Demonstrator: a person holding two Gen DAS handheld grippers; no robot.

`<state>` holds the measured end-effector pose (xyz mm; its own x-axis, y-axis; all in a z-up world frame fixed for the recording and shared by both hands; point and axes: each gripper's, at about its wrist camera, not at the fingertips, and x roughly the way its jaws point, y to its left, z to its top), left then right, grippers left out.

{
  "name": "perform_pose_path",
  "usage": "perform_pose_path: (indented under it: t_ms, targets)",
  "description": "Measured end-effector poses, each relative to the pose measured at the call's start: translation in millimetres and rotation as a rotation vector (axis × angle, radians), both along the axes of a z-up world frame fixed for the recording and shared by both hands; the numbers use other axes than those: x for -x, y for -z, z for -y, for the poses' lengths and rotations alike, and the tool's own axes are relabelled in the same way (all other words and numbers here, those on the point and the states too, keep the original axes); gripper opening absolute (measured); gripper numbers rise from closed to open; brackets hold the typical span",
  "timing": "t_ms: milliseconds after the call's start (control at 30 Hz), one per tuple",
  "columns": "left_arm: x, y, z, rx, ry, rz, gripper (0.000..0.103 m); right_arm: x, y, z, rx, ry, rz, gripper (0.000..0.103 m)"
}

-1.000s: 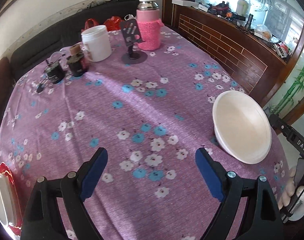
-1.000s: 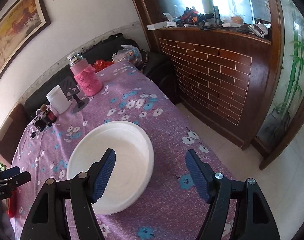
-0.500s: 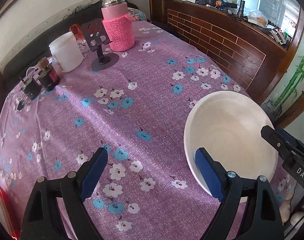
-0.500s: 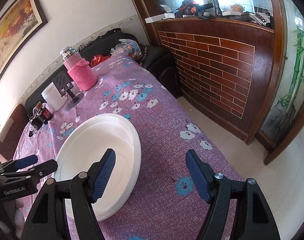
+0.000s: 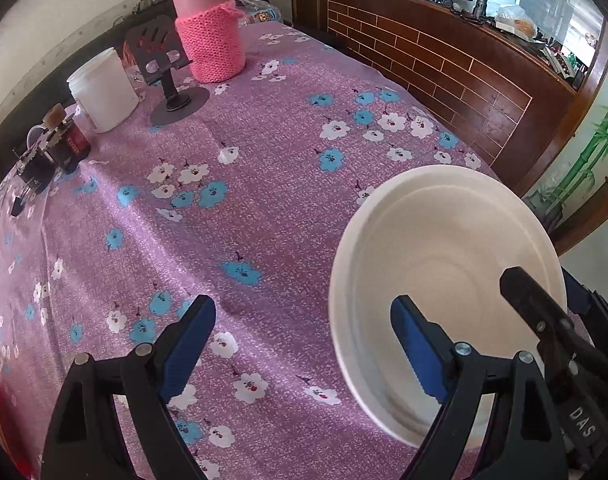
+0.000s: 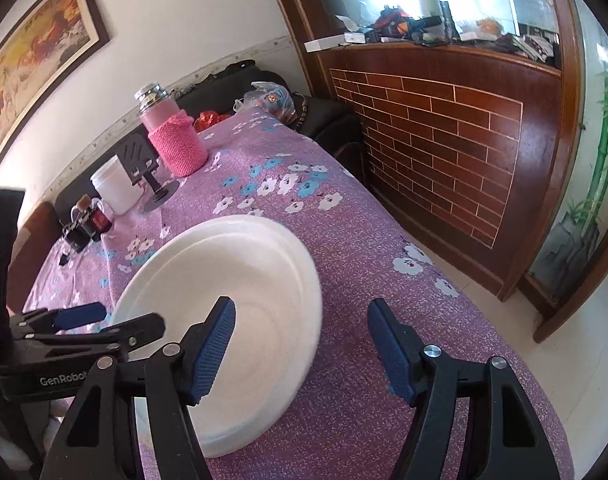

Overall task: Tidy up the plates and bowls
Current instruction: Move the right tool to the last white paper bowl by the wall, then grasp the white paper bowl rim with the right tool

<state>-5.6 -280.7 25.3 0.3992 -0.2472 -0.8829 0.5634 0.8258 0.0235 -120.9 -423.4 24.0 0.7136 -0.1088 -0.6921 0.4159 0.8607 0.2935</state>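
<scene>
Left wrist: white bowl (image 5: 444,248), empty

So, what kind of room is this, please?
Probably a home dining room: a table under a flowered purple tablecloth, a pink thermos and a white plate on it, a framed painting on the wall.

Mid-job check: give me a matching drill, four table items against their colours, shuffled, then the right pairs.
Items:
1. bowl
2. flask sleeve
3. phone stand
4. tablecloth

Colours:
A. purple with flowers
B. dark grey
C. white
D. pink knit

Pairs: 1-C, 2-D, 3-B, 4-A
</scene>
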Motion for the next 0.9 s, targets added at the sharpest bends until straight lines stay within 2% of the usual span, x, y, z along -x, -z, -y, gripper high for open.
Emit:
perform_pose_path:
  t_ms: [100, 200, 267, 300, 333, 367, 467, 567, 633, 667, 733, 800, 900]
  targets:
    - [0.6, 3.3, 8.2, 0.005, 0.009, -0.005, 0.087, -2.1, 0.9, -1.6, -0.003, -0.019, -0.006, 0.072]
    - [-1.9, 7.0, 13.5, 0.017, 0.016, -0.03, 0.075, -5.7, 7.7, 2.6, -0.039, -0.023, -0.031, 0.069]
    - [-3.1, 9.6, 15.8, 0.021, 0.021, -0.048, 0.052, -8.1, 10.2, 2.2, -0.05, -0.038, -0.042, 0.067]
    - [-3.5, 10.3, 16.4, 0.029, 0.025, -0.057, 0.045, -8.8, 10.6, 1.7, -0.052, -0.046, -0.042, 0.067]
    - [-3.6, 11.2, 16.7, 0.037, 0.03, -0.067, 0.03, -9.4, 11.1, 1.0, -0.056, -0.053, -0.042, 0.067]
    - [-3.7, 12.0, 17.2, 0.049, 0.036, -0.08, 0.022, -9.5, 11.5, 0.5, -0.058, -0.056, -0.042, 0.066]
    - [0.2, 10.2, 19.9, 0.055, 0.049, -0.065, 0.018, -10.2, 13.5, 1.0, -0.067, -0.058, -0.047, 0.059]
    - [5.4, 5.2, 21.4, 0.062, 0.062, -0.04, 0.014, -11.4, 15.4, 0.8, -0.078, -0.065, -0.055, 0.047]
    - [6.8, 3.0, 21.5, 0.072, 0.062, -0.046, 0.013, -13.0, 17.8, 1.1, -0.092, -0.073, -0.064, 0.035]
    - [6.7, 2.4, 21.2, 0.075, 0.06, -0.048, 0.013, -12.8, 18.2, 1.5, -0.094, -0.07, -0.067, 0.034]
    - [6.6, 2.0, 18.2, 0.078, 0.048, -0.051, 0.013, -11.3, 18.4, 3.0, -0.101, -0.062, -0.062, 0.026]
    - [5.1, 0.9, 13.2, 0.088, 0.033, -0.057, 0.013, -9.0, 18.1, 4.7, -0.111, -0.059, -0.048, 0.019]
    - [4.4, -4.1, 2.7, 0.113, 0.014, -0.064, 0.013, -7.1, 13.6, -0.3, -0.096, -0.08, -0.025, 0.015]
